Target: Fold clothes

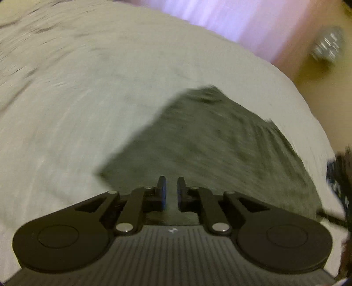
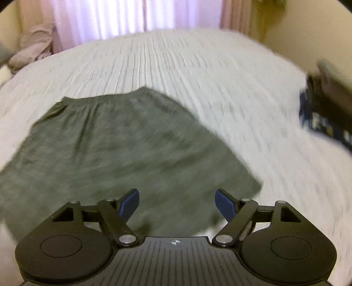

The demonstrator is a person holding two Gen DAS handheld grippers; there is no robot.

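No brand, label or readable writing shows on the clothing; at the right edge of the right wrist view a dark object (image 2: pixel 327 114) carries blue and white marks, too blurred to read.

The grey garment (image 2: pixel 123 154) lies flat on the bed (image 2: pixel 198 72), spread over the white ribbed bedspread near the bed's near edge. It looks like a pair of shorts or a skirt, though blur leaves this unsure. A gathered band runs along its far edge, toward the curtains (image 2: pixel 114 17), and the cloth widens toward the near edge.

The left hand-held gripper (image 1: pixel 171 191) hangs above the garment's near part with its black fingers almost together, only a narrow gap between them, and nothing in the gap. The right hand-held gripper (image 2: pixel 177 204) has its blue-tipped fingers spread wide over the near edge of the garment, holding nothing.

A heap of pale bedding or pillows (image 2: pixel 33 48) sits at the bed's far left corner. In the left wrist view a shiny, blurred object (image 1: pixel 327 45) shows beyond the bed's right edge, unidentifiable.
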